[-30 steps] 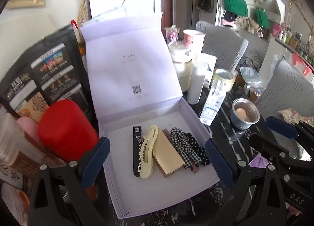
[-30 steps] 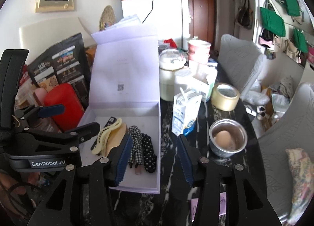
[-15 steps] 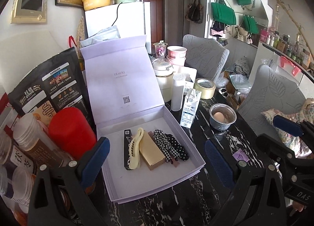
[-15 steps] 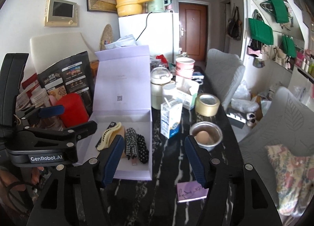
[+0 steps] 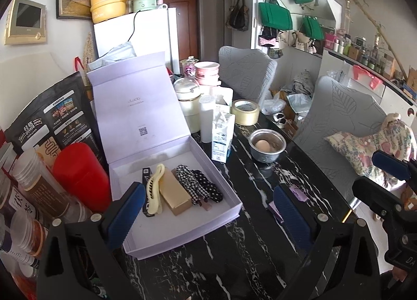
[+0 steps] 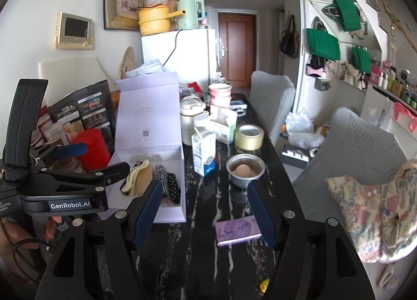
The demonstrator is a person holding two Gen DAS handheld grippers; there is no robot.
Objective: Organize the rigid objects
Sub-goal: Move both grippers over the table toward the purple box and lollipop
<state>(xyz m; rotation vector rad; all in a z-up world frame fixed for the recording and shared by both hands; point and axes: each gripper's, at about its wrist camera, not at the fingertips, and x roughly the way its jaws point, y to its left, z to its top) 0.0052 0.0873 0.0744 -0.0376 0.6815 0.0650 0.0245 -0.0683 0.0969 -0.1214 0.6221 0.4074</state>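
Observation:
An open lilac box lies on the black marble table, lid upright. Inside it lie a black stick, a cream hair claw, a gold box, and checked and dotted scrunchies. My left gripper is open and empty, held back above the box's near edge. My right gripper is open and empty, above the table to the right of the box. A small purple card lies on the table near the right gripper.
A milk carton, a steel bowl with an egg, a tape roll, a white jar and pink bowls stand behind. A red canister, bottles and a black bag crowd the left. Grey chairs stand on the right.
Both grippers have pulled back and up from the box, so the view widened. Both stay open. The things in the box have not moved.

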